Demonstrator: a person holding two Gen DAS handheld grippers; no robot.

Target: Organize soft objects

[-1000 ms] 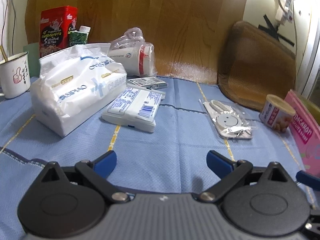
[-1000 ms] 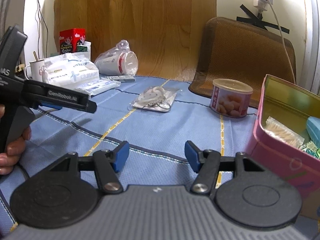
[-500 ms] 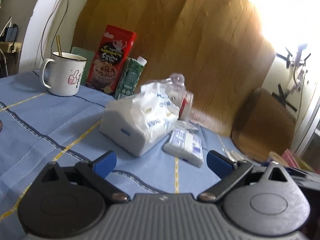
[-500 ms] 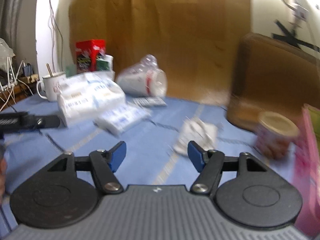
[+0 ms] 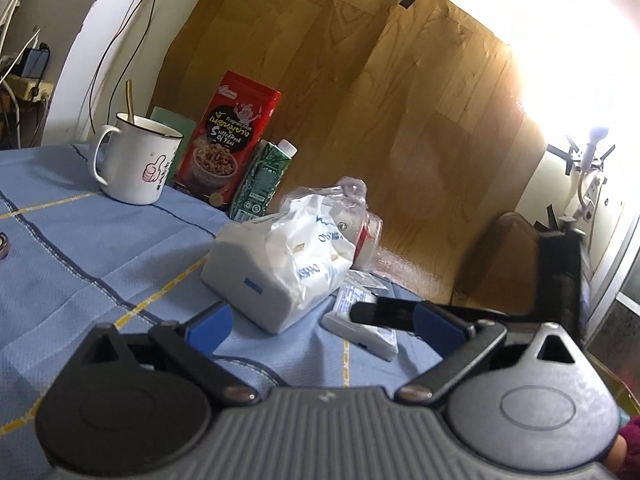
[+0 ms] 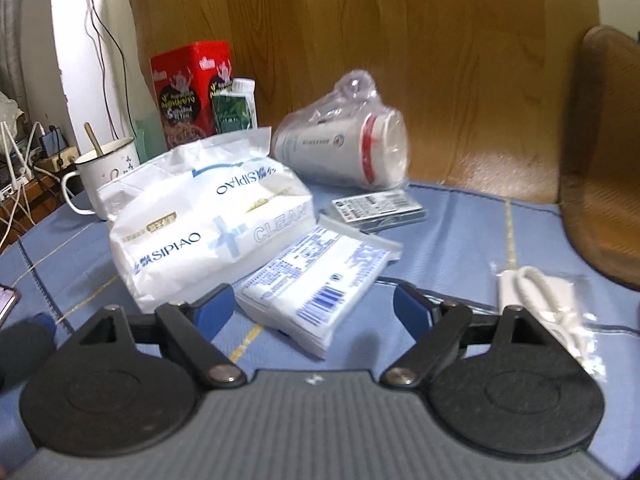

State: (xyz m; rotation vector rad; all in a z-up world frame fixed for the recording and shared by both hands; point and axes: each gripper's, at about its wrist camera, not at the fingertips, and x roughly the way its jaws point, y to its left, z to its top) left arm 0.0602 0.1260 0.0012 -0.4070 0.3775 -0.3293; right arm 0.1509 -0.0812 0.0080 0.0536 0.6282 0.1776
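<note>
Tissue pack (image 5: 280, 272) partly hides bagged cup (image 5: 366, 236).

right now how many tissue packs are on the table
2: the large SIPIAO tissue pack left of centre on the blue cloth, and the small flat tissue pack against its right side. Others may be hidden.

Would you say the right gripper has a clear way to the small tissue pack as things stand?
Probably yes. The right gripper is open and the small tissue pack lies flat directly ahead between its fingers, with nothing in front of it; the large SIPIAO tissue pack only crowds its left side.
</note>
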